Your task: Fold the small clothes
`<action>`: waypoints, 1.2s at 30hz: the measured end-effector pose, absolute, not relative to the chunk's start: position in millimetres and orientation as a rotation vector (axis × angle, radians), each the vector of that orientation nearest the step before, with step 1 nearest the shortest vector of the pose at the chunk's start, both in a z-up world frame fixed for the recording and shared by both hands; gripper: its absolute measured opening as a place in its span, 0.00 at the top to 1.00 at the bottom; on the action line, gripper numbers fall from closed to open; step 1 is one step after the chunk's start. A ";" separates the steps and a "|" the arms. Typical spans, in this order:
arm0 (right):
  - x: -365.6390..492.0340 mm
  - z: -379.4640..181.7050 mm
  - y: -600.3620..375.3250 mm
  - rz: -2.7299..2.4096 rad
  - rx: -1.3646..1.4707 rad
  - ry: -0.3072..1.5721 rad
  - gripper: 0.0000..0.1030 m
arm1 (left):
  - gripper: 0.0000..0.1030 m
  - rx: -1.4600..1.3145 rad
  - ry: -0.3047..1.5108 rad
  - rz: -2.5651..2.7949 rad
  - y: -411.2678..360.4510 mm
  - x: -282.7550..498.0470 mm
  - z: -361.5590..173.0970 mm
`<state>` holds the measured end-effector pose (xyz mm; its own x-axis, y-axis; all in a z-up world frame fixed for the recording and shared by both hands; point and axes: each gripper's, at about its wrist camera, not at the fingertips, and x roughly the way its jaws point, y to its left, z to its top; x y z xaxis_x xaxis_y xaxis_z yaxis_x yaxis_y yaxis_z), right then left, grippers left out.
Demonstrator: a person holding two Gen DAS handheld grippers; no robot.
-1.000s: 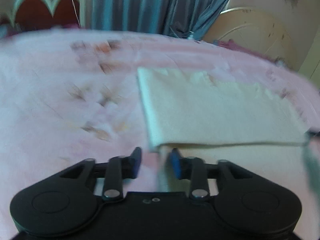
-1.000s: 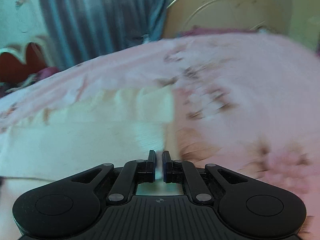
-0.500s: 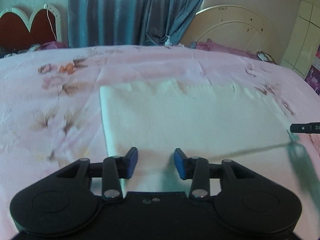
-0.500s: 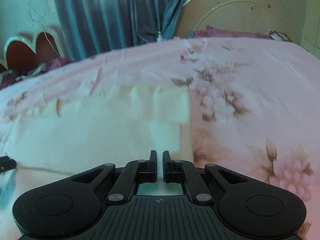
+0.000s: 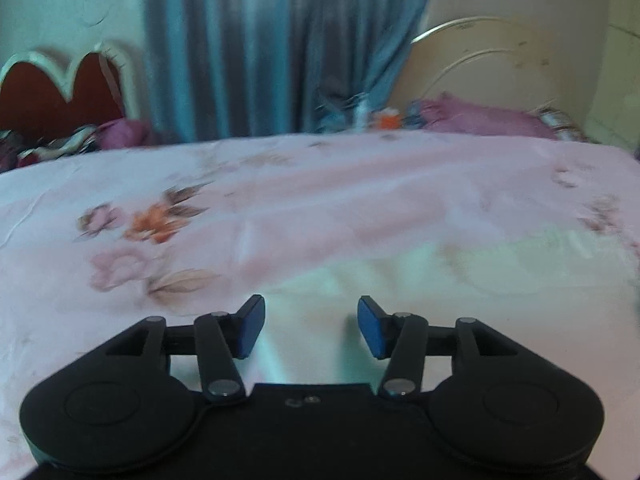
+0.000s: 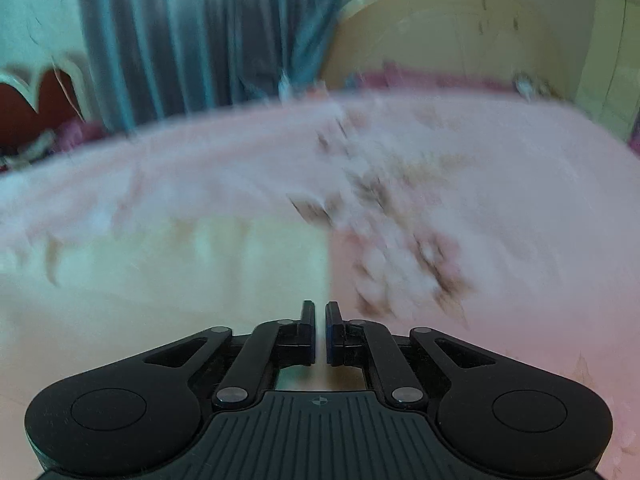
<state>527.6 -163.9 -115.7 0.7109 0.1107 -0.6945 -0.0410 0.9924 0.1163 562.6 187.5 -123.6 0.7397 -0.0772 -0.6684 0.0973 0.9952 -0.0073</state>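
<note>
- The cream cloth (image 6: 168, 280) lies flat on the pink flowered bedsheet (image 5: 320, 200) of the bed.
- The left gripper (image 5: 311, 326) hangs over the cloth's (image 5: 500, 272) near part; its jaws stand apart and have just been opening, the blue pads (image 5: 250, 330) clear of the fabric, nothing pinched between them.
- The right gripper (image 6: 319, 334) has its jaws together at the cloth's right edge; whether fabric is caught in the thin gap, I cannot tell.
- Beyond the cloth, a blue curtain (image 5: 260, 48) hangs behind the bed.
- Both views are blurred.
</note>
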 end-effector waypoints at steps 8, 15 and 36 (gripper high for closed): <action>543.3 -134.6 -52.3 0.378 0.016 0.878 0.96 | 0.52 -0.054 0.761 -0.210 126.1 547.8 -133.8; 536.0 -138.1 -89.7 0.274 0.008 0.861 0.97 | 0.49 0.036 0.738 -0.187 131.8 527.8 -144.3; 475.2 -131.9 -130.6 0.181 -0.007 0.860 0.73 | 0.53 0.002 0.767 -0.107 156.0 472.5 -138.2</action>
<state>475.2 -130.6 -131.9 0.6384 0.1557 -0.7538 -0.1616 0.9846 0.0665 472.5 156.0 -138.2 0.7152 -0.0955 -0.6924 0.0970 0.9946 -0.0370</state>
